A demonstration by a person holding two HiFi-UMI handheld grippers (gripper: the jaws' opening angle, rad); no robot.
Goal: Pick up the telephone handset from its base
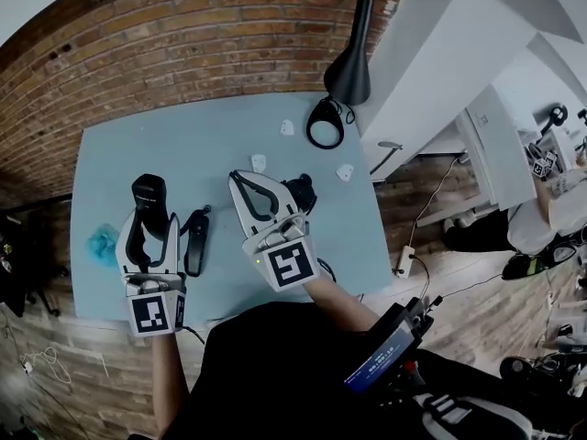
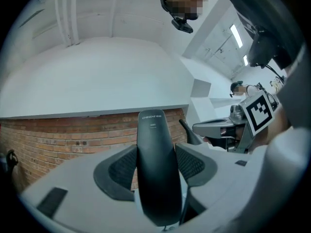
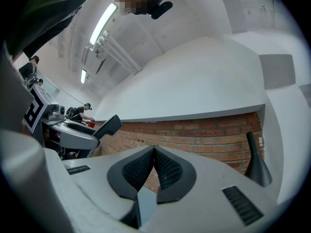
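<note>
1 handset (image 2: 154, 178) | left gripper (image 1: 152, 229) fingers pinching it | right gripper (image 3: 154, 152) fingers pressed together

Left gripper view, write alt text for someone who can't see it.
A black telephone handset stands upright, clamped between the tongs of the left gripper. Behind it runs a red brick wall, and the right gripper shows toward the right edge.

Black desk lamp (image 1: 352, 70) at far edge of pale blue table (image 1: 165, 149), brick wall (image 1: 183, 35) behind
</note>
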